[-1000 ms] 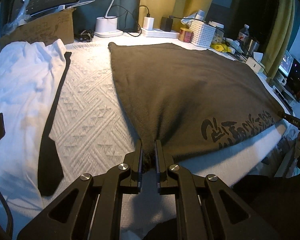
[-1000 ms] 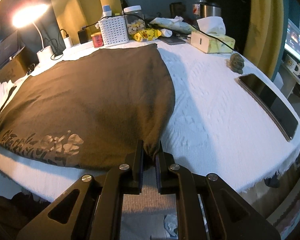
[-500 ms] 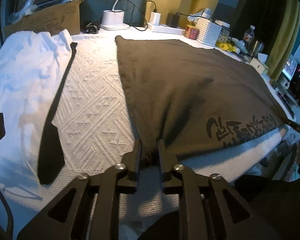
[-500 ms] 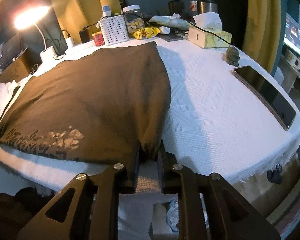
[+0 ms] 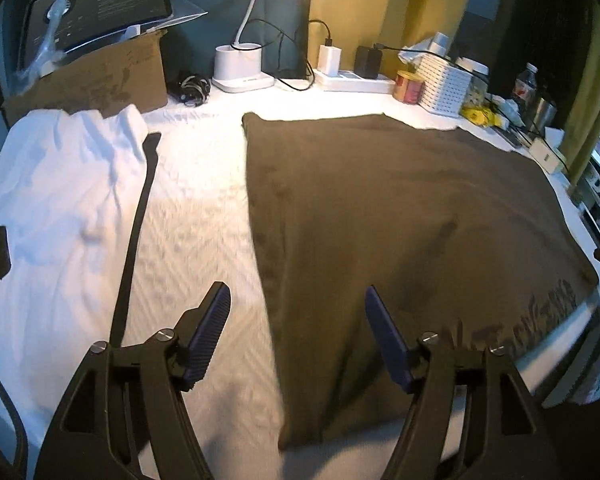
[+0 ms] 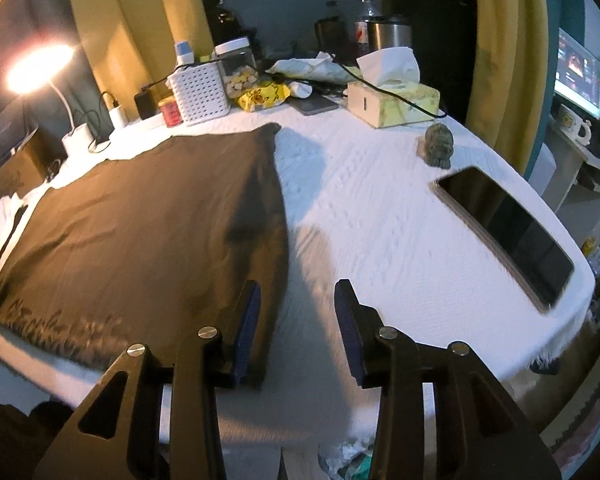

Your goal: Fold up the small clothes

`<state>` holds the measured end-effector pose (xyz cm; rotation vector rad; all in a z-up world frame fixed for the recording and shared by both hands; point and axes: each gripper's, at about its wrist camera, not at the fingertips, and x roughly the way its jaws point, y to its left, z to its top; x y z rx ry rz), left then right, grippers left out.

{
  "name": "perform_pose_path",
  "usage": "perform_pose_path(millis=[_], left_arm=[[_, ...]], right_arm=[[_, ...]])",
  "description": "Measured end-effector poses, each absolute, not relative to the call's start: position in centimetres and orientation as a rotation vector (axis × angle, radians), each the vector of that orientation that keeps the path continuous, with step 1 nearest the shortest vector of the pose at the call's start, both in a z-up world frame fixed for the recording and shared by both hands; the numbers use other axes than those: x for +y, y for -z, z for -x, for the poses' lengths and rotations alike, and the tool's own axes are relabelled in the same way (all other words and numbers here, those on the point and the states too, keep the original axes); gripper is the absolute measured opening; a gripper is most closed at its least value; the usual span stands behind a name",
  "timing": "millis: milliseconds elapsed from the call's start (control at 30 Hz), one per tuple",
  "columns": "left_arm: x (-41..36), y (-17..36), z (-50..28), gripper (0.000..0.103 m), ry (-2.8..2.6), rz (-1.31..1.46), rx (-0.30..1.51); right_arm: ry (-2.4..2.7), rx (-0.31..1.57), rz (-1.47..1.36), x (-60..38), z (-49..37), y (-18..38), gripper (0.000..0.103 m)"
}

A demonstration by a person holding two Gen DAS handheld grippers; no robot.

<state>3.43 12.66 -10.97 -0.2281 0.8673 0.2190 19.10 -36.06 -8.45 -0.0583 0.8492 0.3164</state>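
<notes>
Now both tongs have just been opening: the left tongs (image 5: 296, 308) and right tongs (image 6: 296, 300) stand released over the brown garment's (image 5: 400, 208) near corners, nothing pinched, on the white-covered tabletop (image 6: 380, 208). Risk: regrasping could bunch the slack near hem, skewing the fold.

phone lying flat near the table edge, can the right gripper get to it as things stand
Probably yes. The right gripper is open and holds nothing, and only bare white textured tablecloth lies between it and the black phone. The small dark figurine sits behind the phone, off that path.
</notes>
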Motion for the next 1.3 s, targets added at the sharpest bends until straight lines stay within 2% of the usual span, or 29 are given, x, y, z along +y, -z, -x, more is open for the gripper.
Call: perform_pose_path(millis=[367,700,967,1133,1167,1200,1233,1267,1300], left_arm=[[14.7,11.5,-9.5,0.070,-0.265,0.232,0.898],[17.2,12.4,-15.4,0.070,-0.279,0.178,0.931],[20.7,12.9,-18.9,0.070,-0.296,0.158,0.937],[21.8,13.5,-20.8,0.070,-0.264,0.168,0.934],[21.9,13.6,-21.1,0.070,-0.249,0.171,0.929],[22.0,13.7,-21.4,0.069,-0.236,0.172,0.926],[22.0,14.0,-21.8,0.069,-0.221,0.171,0.927],[21.8,14.1,-22.0,0.063,-0.211,0.157,0.916],[21.5,14.1,-22.2,0.049,-0.196,0.139,0.908]], right_arm=[[-0.394,0.839,0.095,-34.0,-30.1,7.6,0.041],[-0.510,0.906,0.078,-29.1,-40.5,9.6,0.041],[-0.570,0.983,0.086,-25.5,-43.7,12.8,0.041],[-0.568,0.951,0.079,-25.0,-43.9,13.2,0.041],[-0.563,0.942,0.092,-24.8,-43.9,13.3,0.040],[-0.559,0.933,0.116,-24.5,-43.8,13.3,0.029],[-0.566,0.932,0.143,-24.0,-43.6,13.4,0.007],[-0.576,0.926,0.163,-23.7,-43.3,13.4,0.007],[-0.576,0.916,0.185,-23.3,-43.1,13.3,0.006]])
